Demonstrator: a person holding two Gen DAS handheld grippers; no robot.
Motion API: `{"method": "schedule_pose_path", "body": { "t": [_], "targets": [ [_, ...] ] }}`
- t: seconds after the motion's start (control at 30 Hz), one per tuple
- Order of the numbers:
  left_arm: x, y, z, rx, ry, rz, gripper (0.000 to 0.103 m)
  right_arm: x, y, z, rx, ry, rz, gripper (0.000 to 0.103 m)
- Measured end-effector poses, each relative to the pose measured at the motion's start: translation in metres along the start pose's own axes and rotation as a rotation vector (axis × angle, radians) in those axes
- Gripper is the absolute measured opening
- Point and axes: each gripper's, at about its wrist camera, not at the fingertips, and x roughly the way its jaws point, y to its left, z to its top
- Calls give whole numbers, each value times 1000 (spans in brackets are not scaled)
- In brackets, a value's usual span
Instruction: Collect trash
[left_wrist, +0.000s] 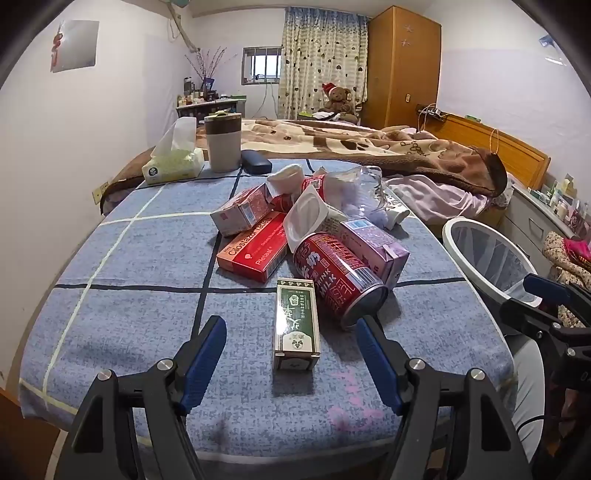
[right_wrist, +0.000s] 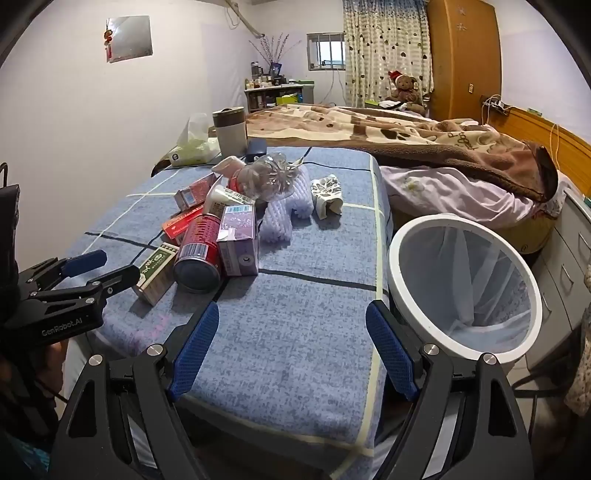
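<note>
Bedroom, pale walls, wooden wardrobe (left_wrist: 404, 62) at far end beside patterned curtain (left_wrist: 321, 59). Bed (right_wrist: 424, 147) under brown blanket runs along the right. Table with blue checked cloth (left_wrist: 129, 266) in front of it. White bin (right_wrist: 461, 280) with clear liner stands just beside the table's right edge, open top, nothing over it.

Trash piled mid-table: crushed clear bottle (right_wrist: 271, 175), lilac carton (left_wrist: 373, 243), red can (left_wrist: 338, 277) on its side, red tablet box (left_wrist: 255, 251), green-and-white small box (left_wrist: 295, 325) nearest, apart from the heap by a sliver. Crumpled packet (right_wrist: 325, 194) lies alone to the right.

Behind the pile: tissue box (left_wrist: 171, 164), lidded cup (left_wrist: 223, 142), dark case (left_wrist: 255, 162).

Left gripper (left_wrist: 291, 365) spread wide, empty, green box ahead between its fingers. Right gripper (right_wrist: 291, 347) spread wide, empty, over bare cloth
</note>
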Motion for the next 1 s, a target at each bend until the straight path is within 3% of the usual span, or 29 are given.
{"method": "schedule_pose_path", "body": {
  "t": [1.0],
  "targets": [
    [-3, 0, 1, 2, -7, -10, 72, -6, 0, 0, -6, -11, -1, 83]
  ]
}}
